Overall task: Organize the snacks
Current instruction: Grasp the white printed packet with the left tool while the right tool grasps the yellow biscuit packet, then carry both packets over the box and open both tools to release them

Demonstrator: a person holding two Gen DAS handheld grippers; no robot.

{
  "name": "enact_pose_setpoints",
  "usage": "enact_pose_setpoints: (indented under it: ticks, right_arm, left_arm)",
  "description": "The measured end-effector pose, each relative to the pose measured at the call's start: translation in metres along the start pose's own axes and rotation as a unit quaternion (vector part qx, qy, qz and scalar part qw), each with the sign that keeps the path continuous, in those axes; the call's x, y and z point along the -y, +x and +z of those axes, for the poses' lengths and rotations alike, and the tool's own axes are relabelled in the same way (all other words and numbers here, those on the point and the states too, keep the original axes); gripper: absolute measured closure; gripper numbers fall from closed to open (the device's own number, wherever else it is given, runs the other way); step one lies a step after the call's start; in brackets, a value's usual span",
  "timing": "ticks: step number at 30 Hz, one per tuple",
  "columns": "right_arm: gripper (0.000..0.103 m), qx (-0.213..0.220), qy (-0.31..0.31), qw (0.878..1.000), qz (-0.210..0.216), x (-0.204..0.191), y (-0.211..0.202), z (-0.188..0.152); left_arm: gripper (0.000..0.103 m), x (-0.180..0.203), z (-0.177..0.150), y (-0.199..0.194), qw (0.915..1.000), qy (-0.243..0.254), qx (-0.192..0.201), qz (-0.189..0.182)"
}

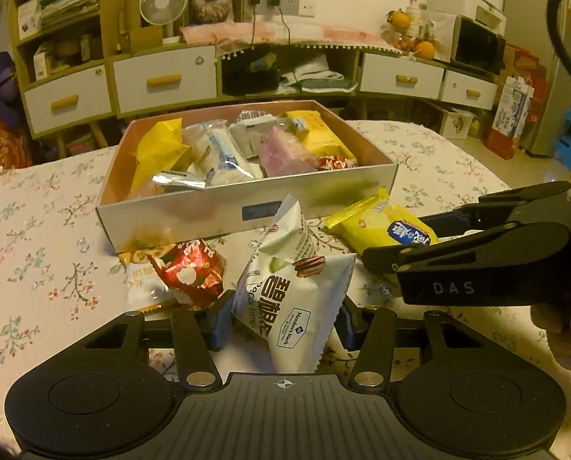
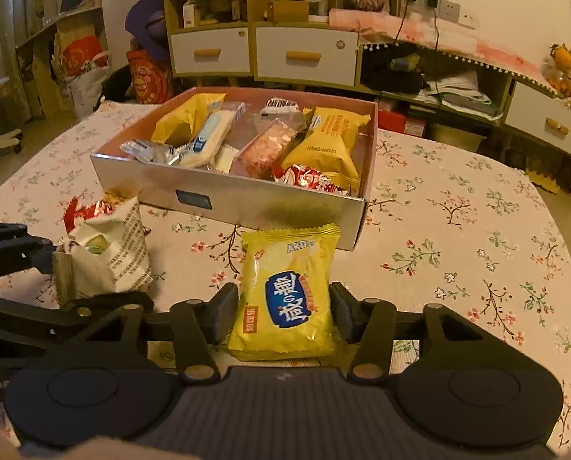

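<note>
A white nut packet is held between the pads of the left gripper, its body pinched at both sides and its top tilted toward the box. A yellow cracker packet is gripped the same way by the right gripper, whose pads are seen pressed against its two long edges; the packet lies flat on the flowered tablecloth, just in front of the box.

The shallow cardboard box is placed in the middle of the table and is already well filled: yellow pouches, a white and blue bar, a pink bar, a silver sachet and a red foil sweet can be made out inside.

Outside the box, beside the white nut packet, a red foil sweet and a pale biscuit packet are left on the cloth.

The task is judged to be more than half done: most snacks are stowed, two are in hand but not yet lifted over the wall, and two more remain to be collected
</note>
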State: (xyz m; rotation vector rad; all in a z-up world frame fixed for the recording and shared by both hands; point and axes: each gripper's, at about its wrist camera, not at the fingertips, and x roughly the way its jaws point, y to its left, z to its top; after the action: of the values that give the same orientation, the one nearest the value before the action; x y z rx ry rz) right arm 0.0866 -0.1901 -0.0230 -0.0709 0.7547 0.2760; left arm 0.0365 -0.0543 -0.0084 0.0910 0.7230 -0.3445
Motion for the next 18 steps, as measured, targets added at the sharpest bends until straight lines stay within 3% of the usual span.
enact_pose_setpoints:
  ticks: [9, 18]
  right_arm:
    - [0.058, -0.003, -0.017, 1.000, -0.007, -0.005, 0.003, 0.002]
    - [0.069, 0.001, 0.045, 0.999, 0.031, 0.011, -0.010, 0.006]
  left_arm:
    - [0.054, -0.001, -0.001, -0.003, 1.0000, 0.000, -0.003, -0.005]
    - [0.054, -0.003, 0.005, -0.010, 0.9998, -0.008, -0.008, -0.019]
